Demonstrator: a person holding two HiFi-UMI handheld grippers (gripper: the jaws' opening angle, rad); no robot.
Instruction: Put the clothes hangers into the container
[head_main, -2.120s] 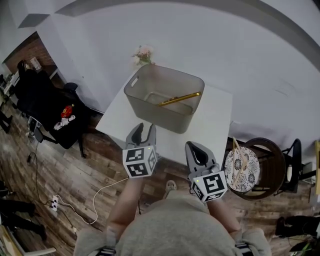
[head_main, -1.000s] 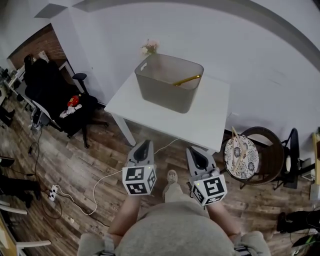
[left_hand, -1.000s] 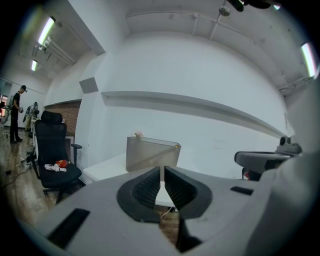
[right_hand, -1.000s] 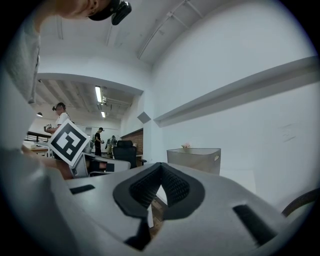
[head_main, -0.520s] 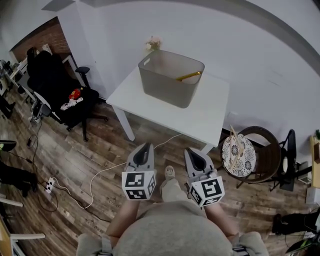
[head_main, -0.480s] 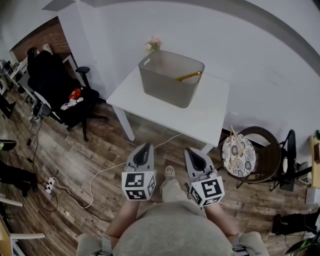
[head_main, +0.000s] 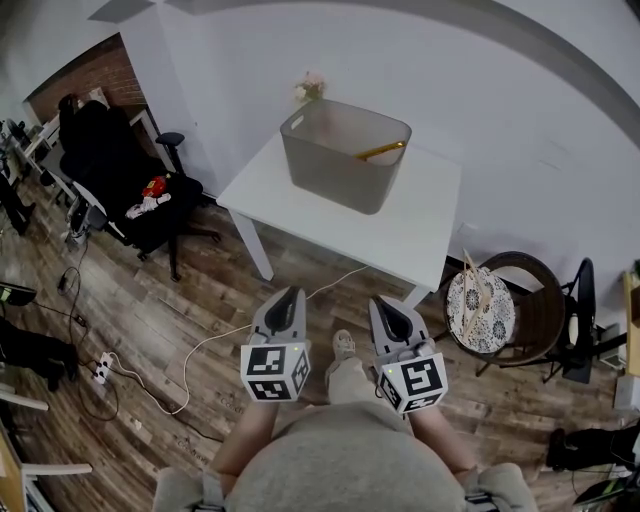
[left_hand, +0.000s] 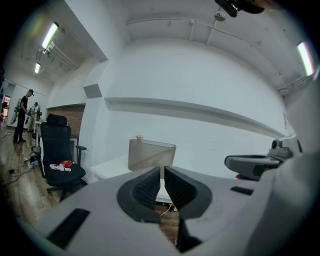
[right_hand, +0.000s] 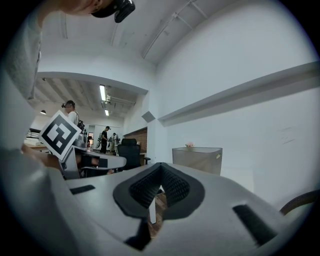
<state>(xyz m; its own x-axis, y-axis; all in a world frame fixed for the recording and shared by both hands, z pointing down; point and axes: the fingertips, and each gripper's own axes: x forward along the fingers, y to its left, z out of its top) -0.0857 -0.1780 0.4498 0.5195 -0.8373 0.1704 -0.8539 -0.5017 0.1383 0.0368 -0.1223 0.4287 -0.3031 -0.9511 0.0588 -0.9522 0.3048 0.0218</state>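
Note:
The grey container (head_main: 345, 155) stands at the far end of the white table (head_main: 400, 235), with a gold hanger (head_main: 381, 151) leaning inside it and poking over the rim. A wooden hanger (head_main: 472, 295) lies on the patterned cushion of the round chair (head_main: 530, 320) at the right. My left gripper (head_main: 290, 298) and right gripper (head_main: 386, 305) hang side by side over the wooden floor, well short of the table, both shut and empty. The container (left_hand: 151, 155) shows beyond the closed left gripper (left_hand: 161, 175). It also stands ahead of the right gripper (right_hand: 161, 176) as a grey container (right_hand: 197, 159).
A black office chair (head_main: 140, 205) with a red item on its seat stands left of the table. A white cable (head_main: 215, 345) and a power strip (head_main: 100, 365) lie on the floor. Pink flowers (head_main: 311, 87) sit behind the container. People stand far off at the left.
I have backed away from the table: both grippers, earlier over its near edge, are now over the floor. The table and container look farther off. The jaws stay shut.

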